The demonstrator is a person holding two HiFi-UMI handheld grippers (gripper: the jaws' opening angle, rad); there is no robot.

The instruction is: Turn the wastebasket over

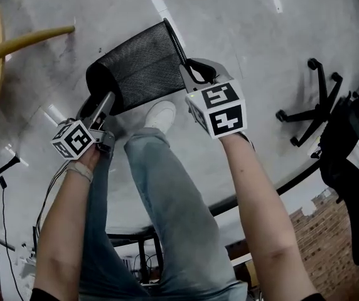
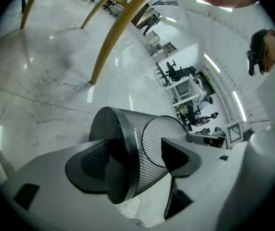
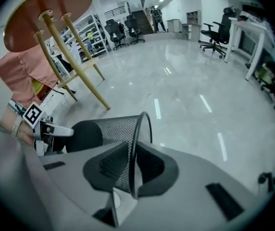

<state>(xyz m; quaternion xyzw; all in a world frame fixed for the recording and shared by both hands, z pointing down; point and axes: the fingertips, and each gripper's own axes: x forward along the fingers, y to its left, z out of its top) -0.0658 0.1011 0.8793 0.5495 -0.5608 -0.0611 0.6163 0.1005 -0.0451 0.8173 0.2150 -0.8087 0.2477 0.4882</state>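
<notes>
A black mesh wastebasket (image 1: 139,68) hangs on its side above the floor, solid base to the left and open rim to the right. My right gripper (image 1: 195,74) is shut on the thin rim; in the right gripper view the rim (image 3: 136,148) runs pinched between both pads. My left gripper (image 1: 103,108) is at the base end with its jaws wide. In the left gripper view the base edge of the wastebasket (image 2: 123,153) sits between the jaws, one pad (image 2: 92,162) behind the bottom and the other (image 2: 176,155) beside the mesh wall, with no clear squeeze.
Yellow wooden legs (image 1: 22,42) of a round stool reach in from the left. A black office chair base (image 1: 311,105) stands at the right, with dark gear (image 1: 355,168) beyond it. The person's leg and white shoe (image 1: 160,115) are right below the basket on the glossy grey floor.
</notes>
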